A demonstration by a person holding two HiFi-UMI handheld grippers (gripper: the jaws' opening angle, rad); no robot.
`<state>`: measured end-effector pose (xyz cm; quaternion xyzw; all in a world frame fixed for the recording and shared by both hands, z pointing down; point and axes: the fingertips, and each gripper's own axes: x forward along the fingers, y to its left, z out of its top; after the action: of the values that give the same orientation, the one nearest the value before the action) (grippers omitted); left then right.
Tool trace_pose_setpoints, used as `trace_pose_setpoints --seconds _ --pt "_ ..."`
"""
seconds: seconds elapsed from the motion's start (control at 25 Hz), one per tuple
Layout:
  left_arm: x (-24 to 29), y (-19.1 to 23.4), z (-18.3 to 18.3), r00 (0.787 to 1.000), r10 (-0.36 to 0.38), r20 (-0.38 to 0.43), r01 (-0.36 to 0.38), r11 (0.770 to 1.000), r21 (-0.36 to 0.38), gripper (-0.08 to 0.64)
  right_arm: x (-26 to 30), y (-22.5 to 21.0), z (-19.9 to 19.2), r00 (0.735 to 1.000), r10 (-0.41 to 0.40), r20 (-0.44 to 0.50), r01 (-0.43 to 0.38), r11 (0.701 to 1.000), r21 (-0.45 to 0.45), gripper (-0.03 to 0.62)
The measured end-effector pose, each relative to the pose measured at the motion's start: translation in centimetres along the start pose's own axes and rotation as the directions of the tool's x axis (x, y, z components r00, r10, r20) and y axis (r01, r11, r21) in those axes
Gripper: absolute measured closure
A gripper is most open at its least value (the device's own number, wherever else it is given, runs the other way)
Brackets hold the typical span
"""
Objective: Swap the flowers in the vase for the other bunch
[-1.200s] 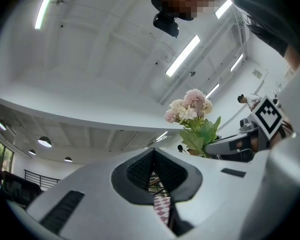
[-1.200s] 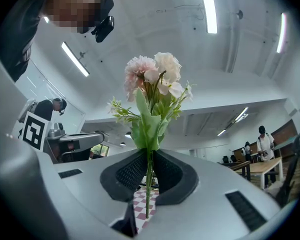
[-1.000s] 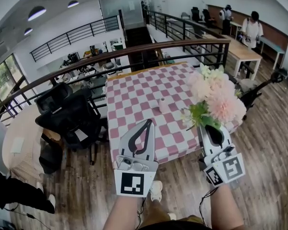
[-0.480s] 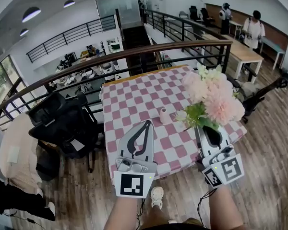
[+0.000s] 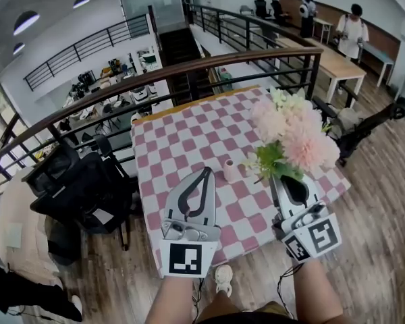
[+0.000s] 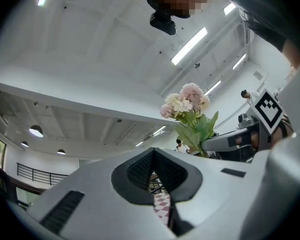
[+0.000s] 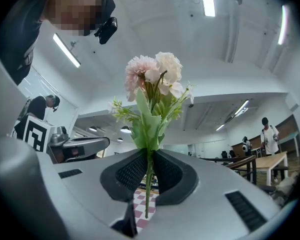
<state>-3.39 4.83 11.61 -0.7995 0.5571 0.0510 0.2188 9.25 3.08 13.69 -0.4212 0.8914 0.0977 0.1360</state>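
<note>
While both grippers are held out over the near side of the table [image 5: 189,140], which is covered by a pink-and-white checked cloth [image 5: 237,123], a bunch [image 5: 297,137] of pale pink and cream flowers with green leaves is carried upright in the right gripper [image 5: 285,179]. In the right gripper view its jaws are seen closed on the thin green stems [image 7: 148,184]. These are pinched between the ribbed black pads, and the cut ends hang below them. The left gripper [image 5: 207,172] is held beside it, on the left of the head view, and nothing is gripped by it. Its jaws are brought together at the tips, and only a narrow slit is left lower down, through which a strip of the cloth is seen. The vase [image 5: 229,170], small and pale, stands upright on the cloth near the middle of the table. It is seen between the two grippers and beyond them, apart from both, and what it holds cannot be made out at that size. A black chair [image 5: 81,187] is placed on the wooden floor [image 5: 371,248] just left of the table. A dark railing [image 5: 189,73] with a wooden top rail is run behind the table's far edge. Two people [image 5: 354,29] are seen standing well beyond the railing, at the upper right.
</note>
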Motion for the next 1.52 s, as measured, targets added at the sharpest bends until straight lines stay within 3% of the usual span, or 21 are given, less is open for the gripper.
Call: trace_pose_setpoints --seconds 0.6,0.88,1.12,1.52 --pt "9.3 5.3 -5.8 0.996 -0.087 -0.016 0.086 0.995 -0.04 0.554 9.8 -3.5 -3.7 0.999 -0.028 -0.044 0.028 1.0 -0.01 0.54" --pt "11.1 7.2 -8.1 0.993 -0.112 -0.031 0.111 0.993 -0.032 0.554 12.6 -3.8 -5.6 0.997 -0.038 -0.064 0.038 0.999 0.001 0.54" --pt "12.2 7.9 -9.7 0.993 -0.114 -0.034 0.112 0.991 -0.067 0.554 13.8 -4.4 -6.9 0.996 -0.05 -0.078 0.051 0.999 0.003 0.54" --pt "13.5 8.4 -10.6 0.992 -0.126 -0.026 0.124 0.989 -0.076 0.554 15.0 -5.5 -7.5 0.995 -0.067 -0.077 0.068 0.998 0.017 0.54"
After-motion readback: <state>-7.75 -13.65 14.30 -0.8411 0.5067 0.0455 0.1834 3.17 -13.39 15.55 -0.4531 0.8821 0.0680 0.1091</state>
